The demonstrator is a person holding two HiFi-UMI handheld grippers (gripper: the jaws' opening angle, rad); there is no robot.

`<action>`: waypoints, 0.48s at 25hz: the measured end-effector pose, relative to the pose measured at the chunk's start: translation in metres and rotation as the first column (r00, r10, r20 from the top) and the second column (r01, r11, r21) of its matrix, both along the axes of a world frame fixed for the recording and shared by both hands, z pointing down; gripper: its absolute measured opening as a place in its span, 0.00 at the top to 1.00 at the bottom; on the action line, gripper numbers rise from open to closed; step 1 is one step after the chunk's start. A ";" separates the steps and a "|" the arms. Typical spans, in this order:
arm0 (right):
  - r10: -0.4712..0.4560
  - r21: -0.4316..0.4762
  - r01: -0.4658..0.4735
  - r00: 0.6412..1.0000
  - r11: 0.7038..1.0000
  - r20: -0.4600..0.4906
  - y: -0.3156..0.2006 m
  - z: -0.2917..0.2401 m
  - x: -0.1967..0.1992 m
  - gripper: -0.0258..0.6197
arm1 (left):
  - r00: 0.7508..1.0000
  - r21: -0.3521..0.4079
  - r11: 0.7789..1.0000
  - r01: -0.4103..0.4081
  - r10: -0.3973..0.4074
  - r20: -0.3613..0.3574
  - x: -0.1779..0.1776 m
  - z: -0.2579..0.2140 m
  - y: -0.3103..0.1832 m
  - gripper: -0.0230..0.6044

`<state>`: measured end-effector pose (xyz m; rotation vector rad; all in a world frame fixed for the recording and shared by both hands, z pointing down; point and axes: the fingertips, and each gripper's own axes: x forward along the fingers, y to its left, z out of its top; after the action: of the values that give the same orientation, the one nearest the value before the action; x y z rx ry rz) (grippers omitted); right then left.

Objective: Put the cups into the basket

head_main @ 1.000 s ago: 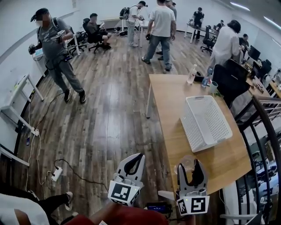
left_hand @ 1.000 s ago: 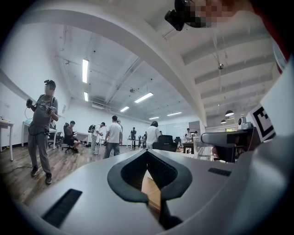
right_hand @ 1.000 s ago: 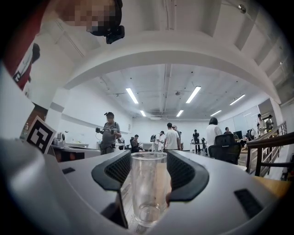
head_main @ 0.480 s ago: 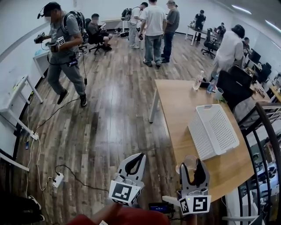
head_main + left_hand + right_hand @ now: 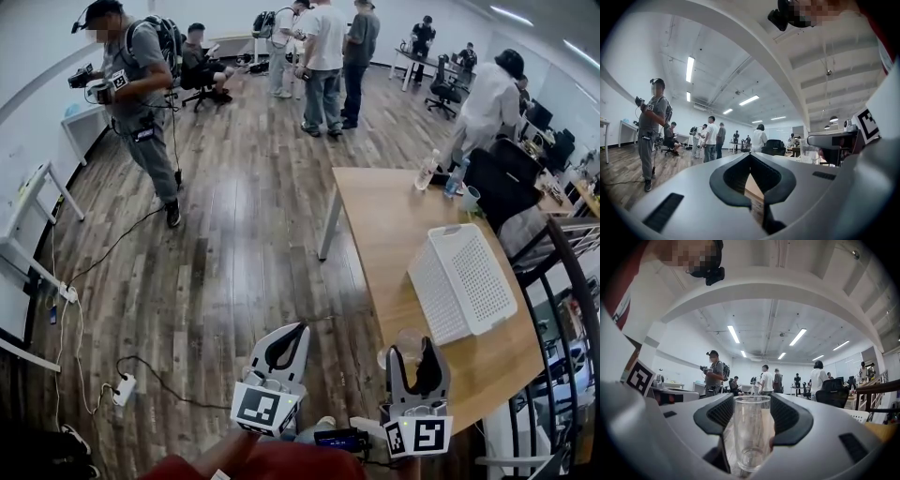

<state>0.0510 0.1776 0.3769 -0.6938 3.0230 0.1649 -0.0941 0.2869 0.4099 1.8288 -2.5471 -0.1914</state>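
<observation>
No words, numbers or brand names can be read anywhere in these views. The left tool (image 5: 294, 330) and right tool (image 5: 412, 349) carry only black-and-white square patterns, not letters.

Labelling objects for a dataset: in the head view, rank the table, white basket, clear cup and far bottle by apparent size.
1. table
2. white basket
3. clear cup and bottle: look alike; the bottle stands farther off, so I leave them unranked.
</observation>
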 end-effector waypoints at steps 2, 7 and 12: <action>-0.002 0.000 0.002 1.000 1.000 0.001 -0.001 0.000 -0.006 0.57 | 1.000 -0.002 1.000 0.003 -0.003 -0.001 -0.006 0.001 0.000 0.95; -0.015 0.001 0.015 1.000 1.000 0.013 -0.010 0.000 -0.023 0.57 | 1.000 -0.001 1.000 0.017 -0.017 0.009 -0.021 -0.002 -0.006 0.95; -0.031 -0.007 0.031 0.999 0.999 0.024 -0.026 0.000 -0.039 0.57 | 0.999 -0.010 0.999 0.032 -0.031 0.015 -0.035 -0.002 -0.020 0.95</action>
<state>0.0118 0.1513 0.3765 -0.6438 3.0109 0.1436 -0.1295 0.2670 0.4079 1.7943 -2.5831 -0.1655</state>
